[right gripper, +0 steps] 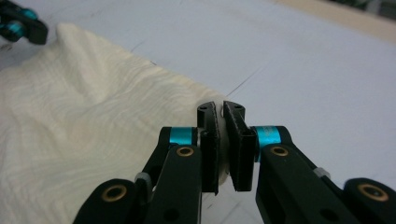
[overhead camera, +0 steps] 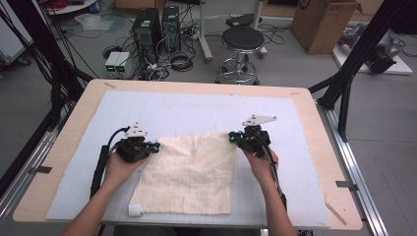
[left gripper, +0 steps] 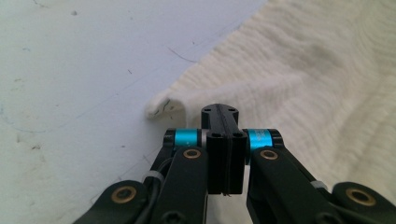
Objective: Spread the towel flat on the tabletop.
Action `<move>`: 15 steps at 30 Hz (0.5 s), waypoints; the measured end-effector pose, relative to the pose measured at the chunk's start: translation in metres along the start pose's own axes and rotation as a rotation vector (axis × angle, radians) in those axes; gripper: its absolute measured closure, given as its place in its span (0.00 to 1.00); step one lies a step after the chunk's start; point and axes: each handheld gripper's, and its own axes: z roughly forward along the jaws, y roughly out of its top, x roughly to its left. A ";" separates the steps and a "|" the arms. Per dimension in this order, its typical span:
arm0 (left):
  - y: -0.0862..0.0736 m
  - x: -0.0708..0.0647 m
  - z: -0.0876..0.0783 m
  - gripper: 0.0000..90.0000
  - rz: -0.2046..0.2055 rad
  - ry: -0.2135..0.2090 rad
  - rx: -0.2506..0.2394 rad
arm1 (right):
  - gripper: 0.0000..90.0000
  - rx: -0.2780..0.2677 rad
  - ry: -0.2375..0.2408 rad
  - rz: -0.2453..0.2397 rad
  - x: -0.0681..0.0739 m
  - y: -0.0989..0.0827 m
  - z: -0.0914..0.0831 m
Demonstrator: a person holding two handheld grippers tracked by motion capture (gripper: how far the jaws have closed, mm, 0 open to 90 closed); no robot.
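Cream grid-checked cloth (overhead camera: 189, 169), pale-blue mat (overhead camera: 196, 108)

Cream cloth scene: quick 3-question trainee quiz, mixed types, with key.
1. True or false: the left claw grips the cream cloth at a far corner.
2. Where does the right claw hold the cloth? A) near edge B) far right corner C) middle
3. What does the cloth lie on?

Key:
1. True; its jaws are pressed together on the cloth's edge beside a curled corner tip.
2. B.
3. A pale blue mat on the wooden table.
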 end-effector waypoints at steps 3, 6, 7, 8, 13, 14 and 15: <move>-0.008 -0.001 -0.006 1.00 0.002 -0.015 0.020 | 0.86 -0.023 -0.029 0.012 0.000 -0.001 -0.007; -0.013 -0.002 -0.007 1.00 0.000 -0.029 0.017 | 0.74 0.115 0.002 0.037 -0.004 -0.009 0.007; -0.014 -0.002 -0.007 1.00 -0.005 -0.032 0.020 | 0.71 0.183 0.009 0.050 -0.006 -0.013 0.014; -0.013 -0.002 -0.006 0.99 -0.009 -0.031 0.013 | 0.68 0.223 0.013 0.064 -0.008 -0.016 0.017; -0.006 0.007 -0.005 0.91 -0.091 -0.020 -0.074 | 0.68 0.076 -0.037 0.097 -0.012 -0.013 0.002; -0.001 0.011 -0.001 0.89 -0.109 -0.020 -0.077 | 0.68 0.050 -0.052 0.095 -0.014 -0.012 -0.001; 0.001 0.012 0.001 0.86 -0.114 -0.018 -0.080 | 0.68 0.042 -0.066 0.109 -0.018 -0.010 -0.002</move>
